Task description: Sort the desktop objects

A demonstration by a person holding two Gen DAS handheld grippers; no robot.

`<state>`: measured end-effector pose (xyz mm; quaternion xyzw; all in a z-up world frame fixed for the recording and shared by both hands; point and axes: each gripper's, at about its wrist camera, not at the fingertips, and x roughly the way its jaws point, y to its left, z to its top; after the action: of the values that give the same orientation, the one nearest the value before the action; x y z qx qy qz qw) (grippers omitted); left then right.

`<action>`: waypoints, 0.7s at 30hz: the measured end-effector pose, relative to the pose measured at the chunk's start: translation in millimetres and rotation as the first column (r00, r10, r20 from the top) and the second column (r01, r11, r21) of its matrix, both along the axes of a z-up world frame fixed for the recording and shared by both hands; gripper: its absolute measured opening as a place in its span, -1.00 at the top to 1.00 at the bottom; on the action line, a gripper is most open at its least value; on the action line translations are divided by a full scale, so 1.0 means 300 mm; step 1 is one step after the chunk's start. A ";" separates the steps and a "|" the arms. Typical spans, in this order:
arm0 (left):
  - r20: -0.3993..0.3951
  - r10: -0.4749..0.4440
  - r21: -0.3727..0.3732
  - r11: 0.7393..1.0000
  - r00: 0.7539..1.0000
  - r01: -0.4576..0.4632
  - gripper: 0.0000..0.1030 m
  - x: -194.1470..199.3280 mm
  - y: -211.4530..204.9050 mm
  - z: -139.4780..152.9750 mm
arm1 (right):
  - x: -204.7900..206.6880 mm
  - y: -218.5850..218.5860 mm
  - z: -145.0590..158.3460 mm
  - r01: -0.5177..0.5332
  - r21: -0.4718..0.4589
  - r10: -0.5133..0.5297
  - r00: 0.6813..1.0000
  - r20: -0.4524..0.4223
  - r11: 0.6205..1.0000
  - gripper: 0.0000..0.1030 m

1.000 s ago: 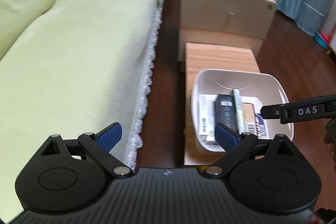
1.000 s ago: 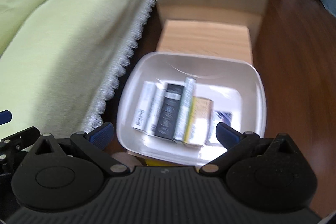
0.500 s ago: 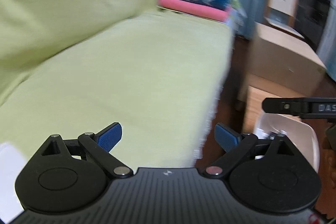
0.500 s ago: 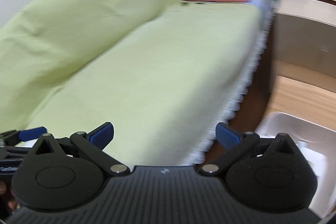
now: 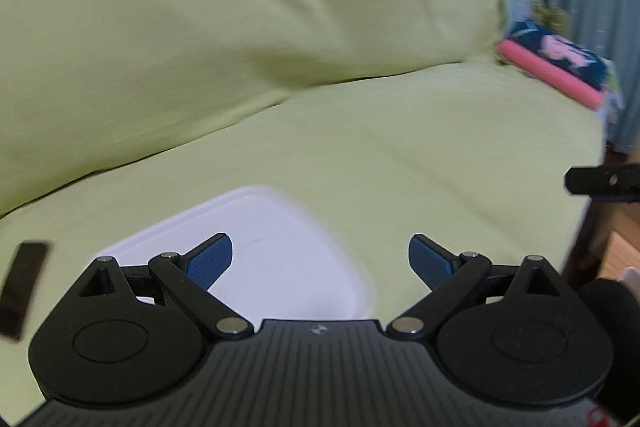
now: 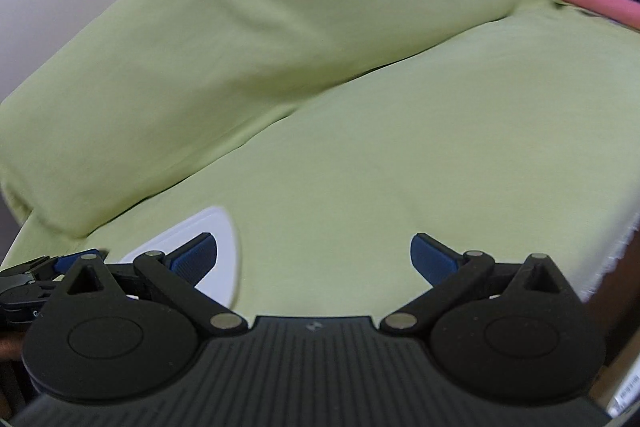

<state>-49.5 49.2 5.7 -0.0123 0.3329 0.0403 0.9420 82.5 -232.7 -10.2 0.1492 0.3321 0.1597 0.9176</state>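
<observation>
Hovering with its jaws spread wide and empty, the left gripper [image 5: 320, 259] has the white lid [image 5: 280, 247] directly beneath on the sofa [image 5: 360, 147], nearer than the equally empty, wide-open right gripper [image 6: 314, 257].

White lid [image 5: 280, 251]: flat, rounded-rectangular, raised rim, lying on green cushion, lower centre of left wrist frame; motion-blurred. Lower left in right wrist frame. Dark flat rectangular object [image 5: 22, 285]: tilted, far left edge; identity unclear.
</observation>
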 end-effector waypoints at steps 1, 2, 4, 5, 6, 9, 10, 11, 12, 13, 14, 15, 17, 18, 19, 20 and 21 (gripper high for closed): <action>-0.006 0.027 0.002 1.000 1.000 -0.027 -0.88 -0.021 0.033 -0.006 | 0.016 0.028 0.001 -0.023 -0.002 0.023 1.000 -0.002 1.000 -0.99; -0.011 0.055 0.003 0.998 0.998 -0.055 -0.88 -0.046 0.065 -0.011 | 0.032 0.056 0.001 -0.047 -0.002 0.047 0.999 -0.003 0.999 -0.99; -0.019 0.118 0.000 0.993 0.993 -0.118 -0.88 -0.093 0.134 -0.023 | 0.061 0.110 -0.003 -0.101 0.007 0.101 0.995 -0.007 0.995 -0.99; -0.025 0.151 -0.008 0.988 0.988 -0.151 -0.88 -0.116 0.172 -0.031 | 0.074 0.135 -0.004 -0.125 0.012 0.125 0.992 -0.007 0.992 -0.99; -0.031 0.185 -0.016 0.983 0.982 -0.186 -0.87 -0.138 0.211 -0.040 | 0.086 0.162 -0.005 -0.149 0.014 0.150 0.989 -0.011 0.989 -0.99; -0.057 0.291 -0.052 0.954 0.955 -0.294 -0.87 -0.205 0.329 -0.072 | 0.141 0.229 -0.025 -0.209 0.016 0.210 0.977 -0.043 0.978 -0.99; -0.064 0.321 -0.068 0.943 0.945 -0.325 -0.87 -0.220 0.362 -0.085 | 0.156 0.249 -0.029 -0.221 0.011 0.221 0.974 -0.056 0.975 -0.99; -0.072 0.347 -0.082 0.932 0.935 -0.352 -0.87 -0.233 0.392 -0.098 | 0.162 0.275 -0.035 -0.230 0.004 0.230 0.971 -0.067 0.973 -0.99; -0.080 0.366 -0.091 0.924 0.927 -0.372 -0.87 -0.242 0.416 -0.111 | 0.181 0.294 -0.042 -0.240 0.000 0.239 0.968 -0.078 0.971 -0.99; -0.087 0.382 -0.097 0.916 0.920 -0.389 -0.87 -0.249 0.436 -0.125 | 0.198 0.312 -0.047 -0.249 0.001 0.248 0.965 -0.084 0.969 -0.99; -0.094 0.391 -0.100 0.911 0.915 -0.400 -0.87 -0.251 0.452 -0.139 | 0.215 0.326 -0.052 -0.259 0.002 0.259 0.962 -0.090 0.966 -0.99; -0.101 0.400 -0.102 0.906 0.911 -0.410 -0.86 -0.252 0.468 -0.153 | 0.231 0.341 -0.060 -0.270 -0.001 0.269 0.959 -0.093 0.963 -0.99; -0.117 0.408 -0.125 0.898 0.905 -0.421 -0.86 -0.247 0.497 -0.184 | 0.259 0.372 -0.083 -0.293 -0.005 0.291 0.952 -0.097 0.956 -0.99; -0.125 0.409 -0.144 0.894 0.904 -0.424 -0.86 -0.242 0.510 -0.200 | 0.276 0.382 -0.091 -0.303 0.003 0.301 0.948 -0.104 0.953 -0.99; -0.133 0.406 -0.167 0.890 0.904 -0.424 -0.85 -0.236 0.525 -0.216 | 0.292 0.392 -0.100 -0.312 0.011 0.311 0.944 -0.110 0.950 -0.98; -0.141 0.402 -0.186 0.887 0.905 -0.423 -0.79 -0.232 0.540 -0.230 | 0.307 0.403 -0.113 -0.319 0.018 0.319 0.941 -0.117 0.948 -0.98; -0.148 0.397 -0.202 0.884 0.906 -0.421 -0.71 -0.228 0.551 -0.241 | 0.324 0.415 -0.122 -0.325 0.021 0.325 0.938 -0.122 0.946 -0.96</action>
<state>-118.0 214.4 -66.7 -0.1886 0.3728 0.2001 0.8862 179.7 -108.3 -46.8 0.1024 0.4086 0.2995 0.8561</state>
